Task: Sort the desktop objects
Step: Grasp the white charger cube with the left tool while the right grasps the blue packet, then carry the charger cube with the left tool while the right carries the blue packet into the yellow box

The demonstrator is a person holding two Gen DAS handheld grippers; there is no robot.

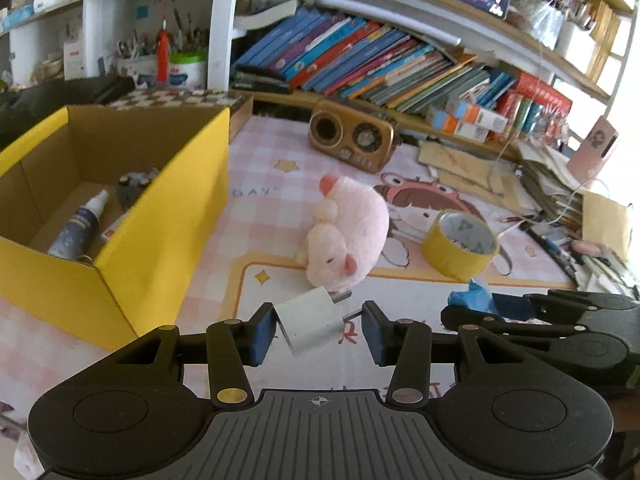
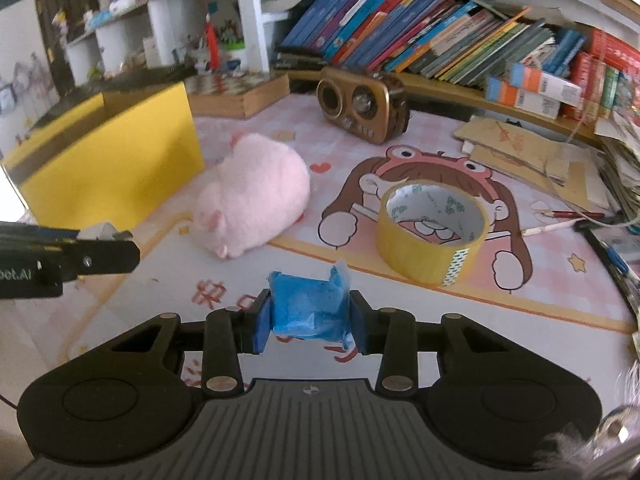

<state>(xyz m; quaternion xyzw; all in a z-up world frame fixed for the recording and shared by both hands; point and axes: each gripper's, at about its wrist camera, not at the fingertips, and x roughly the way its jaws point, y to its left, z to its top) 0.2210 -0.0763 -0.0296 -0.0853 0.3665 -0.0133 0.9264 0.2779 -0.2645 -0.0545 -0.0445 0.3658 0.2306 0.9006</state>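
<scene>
In the left wrist view my left gripper [image 1: 318, 314] is shut on a white charger plug [image 1: 308, 322], held askew above the mat with its prongs against the right pad. In the right wrist view my right gripper [image 2: 310, 306] is shut on a blue plastic-wrapped packet [image 2: 308, 310], with both pads pressing its sides. A yellow cardboard box [image 1: 160, 240] stands open to the left and holds a spray bottle [image 1: 80, 228] and a small grey item [image 1: 134, 186]. A pink plush pig [image 1: 348, 232] and a yellow tape roll [image 1: 460, 244] lie on the mat ahead.
A brown retro radio [image 1: 350, 136] stands at the back under a shelf of leaning books [image 1: 360, 60]. Stacked papers, cables and pens [image 1: 560, 200] crowd the right edge. A checkered board [image 2: 240, 88] lies behind the box. The two grippers hang close side by side.
</scene>
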